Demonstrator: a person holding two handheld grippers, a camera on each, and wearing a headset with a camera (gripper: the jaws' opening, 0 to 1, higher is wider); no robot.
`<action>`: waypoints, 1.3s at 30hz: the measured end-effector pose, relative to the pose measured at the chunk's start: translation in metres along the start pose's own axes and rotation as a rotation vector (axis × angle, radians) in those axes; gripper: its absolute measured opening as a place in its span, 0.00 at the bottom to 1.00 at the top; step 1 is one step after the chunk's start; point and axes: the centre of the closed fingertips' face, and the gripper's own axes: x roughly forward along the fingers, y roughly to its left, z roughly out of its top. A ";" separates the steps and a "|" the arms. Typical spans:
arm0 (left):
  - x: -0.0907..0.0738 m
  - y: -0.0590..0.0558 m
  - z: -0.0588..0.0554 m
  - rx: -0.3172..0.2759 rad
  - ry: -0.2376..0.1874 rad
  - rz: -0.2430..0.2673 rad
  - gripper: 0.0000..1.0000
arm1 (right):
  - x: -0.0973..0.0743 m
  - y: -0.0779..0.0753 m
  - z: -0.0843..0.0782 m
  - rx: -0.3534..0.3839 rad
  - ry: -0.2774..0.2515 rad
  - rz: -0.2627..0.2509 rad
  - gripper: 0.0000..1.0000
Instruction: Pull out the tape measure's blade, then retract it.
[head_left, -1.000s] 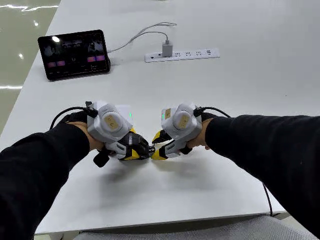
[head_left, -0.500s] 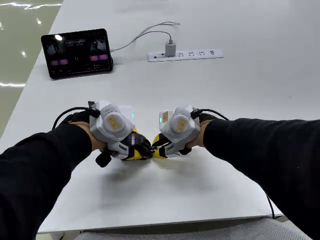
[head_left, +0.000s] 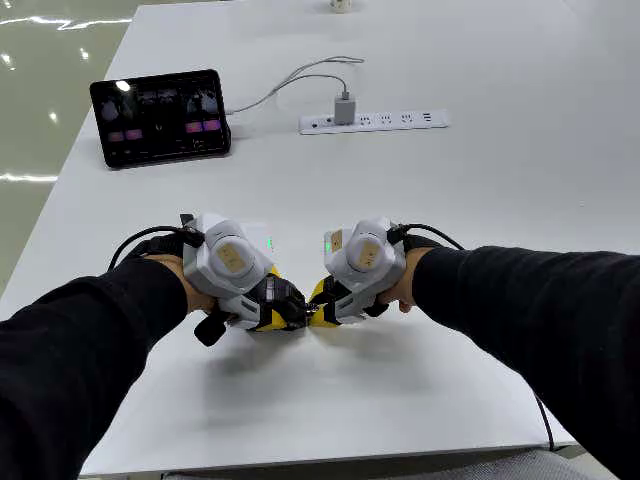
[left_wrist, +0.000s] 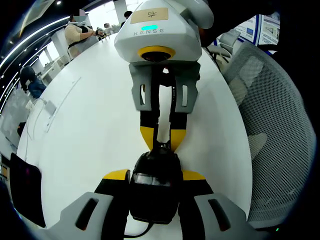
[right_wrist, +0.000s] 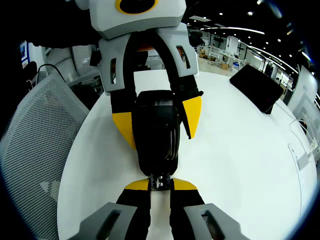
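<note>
The black tape measure (head_left: 277, 300) sits low over the white table between the two grippers. My left gripper (left_wrist: 154, 176) is shut on its body (left_wrist: 154, 192), yellow pads on either side. My right gripper (right_wrist: 160, 184) is shut on the blade's metal end hook (right_wrist: 160, 182), right against the case (right_wrist: 157, 132). No length of blade shows between hook and case. In the head view my left gripper (head_left: 268, 308) and my right gripper (head_left: 318, 308) meet nose to nose at the table's front centre.
A dark tablet (head_left: 160, 116) stands at the back left. A white power strip (head_left: 375, 121) with a charger and cable lies behind the grippers. A mesh chair (left_wrist: 272, 140) is at the table's near edge. People stand far off in the room.
The grippers have drawn slightly closer together, with the hook now against the case. The head camera has tilted, so the table scene sits lower in the picture.
</note>
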 end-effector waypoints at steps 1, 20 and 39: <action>0.000 0.001 0.000 -0.007 -0.007 0.001 0.32 | -0.001 0.000 0.000 0.013 -0.001 0.002 0.10; 0.001 -0.001 -0.001 -0.025 -0.004 0.000 0.32 | -0.007 0.002 -0.006 0.009 0.013 0.000 0.10; 0.001 -0.002 0.000 -0.012 -0.003 0.000 0.32 | -0.016 0.003 -0.014 0.034 0.007 -0.001 0.10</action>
